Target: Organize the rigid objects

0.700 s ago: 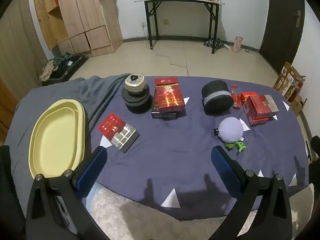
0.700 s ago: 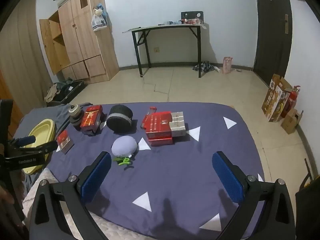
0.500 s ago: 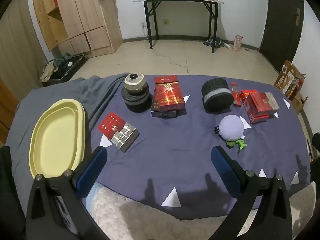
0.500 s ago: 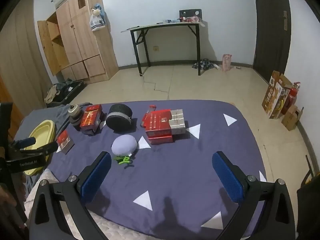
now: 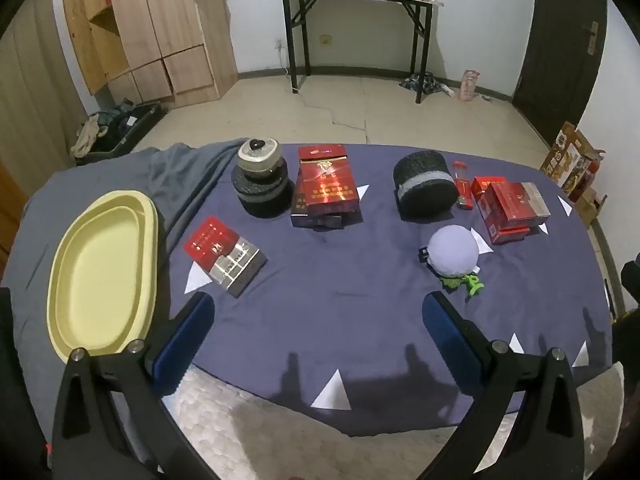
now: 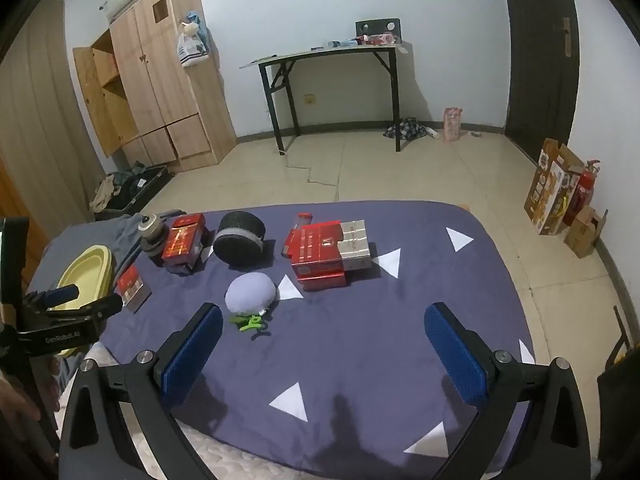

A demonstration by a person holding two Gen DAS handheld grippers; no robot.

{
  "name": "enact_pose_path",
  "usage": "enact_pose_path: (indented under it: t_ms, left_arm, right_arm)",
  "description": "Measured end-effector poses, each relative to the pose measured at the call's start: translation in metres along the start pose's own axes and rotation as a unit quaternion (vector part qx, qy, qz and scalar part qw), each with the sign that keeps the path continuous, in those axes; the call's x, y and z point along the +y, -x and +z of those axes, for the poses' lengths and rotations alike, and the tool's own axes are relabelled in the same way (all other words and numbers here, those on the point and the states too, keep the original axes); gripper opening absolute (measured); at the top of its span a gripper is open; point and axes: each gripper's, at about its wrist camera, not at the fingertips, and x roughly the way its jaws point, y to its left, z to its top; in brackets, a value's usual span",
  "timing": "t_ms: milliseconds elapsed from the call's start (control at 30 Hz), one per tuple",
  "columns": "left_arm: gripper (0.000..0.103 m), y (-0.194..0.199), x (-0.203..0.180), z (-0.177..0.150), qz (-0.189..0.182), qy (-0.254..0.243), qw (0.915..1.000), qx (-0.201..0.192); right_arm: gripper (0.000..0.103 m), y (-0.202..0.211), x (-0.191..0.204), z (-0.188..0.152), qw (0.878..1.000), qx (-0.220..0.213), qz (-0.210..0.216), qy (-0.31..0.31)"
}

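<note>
Approach step: left gripper (image 5: pixel 318 322) and right gripper (image 6: pixel 323 330) hovered empty, fingers spread wide, over the bed's near edge; red boxes (image 5: pixel 326 190) lay mid-bed, yellow tray (image 5: pixel 100 276) at left edge, so next move likely needs a reach forward.

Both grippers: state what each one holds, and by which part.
Nothing is held. The left gripper and right gripper both stand wide open above the purple cloth, with only bare cloth between their blue pads.

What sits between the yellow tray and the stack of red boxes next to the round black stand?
In the left wrist view, one red-and-silver box lies flat on the purple cloth between the yellow tray and the red box stack.
</note>
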Motion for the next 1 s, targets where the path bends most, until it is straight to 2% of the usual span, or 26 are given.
enact_pose_path:
  t_ms: [467,1000]
  left_arm:
    - [0.103,-0.0055,-0.0043,-0.0025,-0.009,0.002,0.9999,0.013]
    - [0.103,-0.0052,-0.0044,-0.0028,0.001,-0.004,0.9999,0.013]
  right_arm:
    - [0.103,-0.0028,-0.0012,-0.0006,1.0,0.01,0.002,-0.001]
    - [0.103,-0.0077,-0.0022,-0.0025,1.0,0.02,0.002,-0.006]
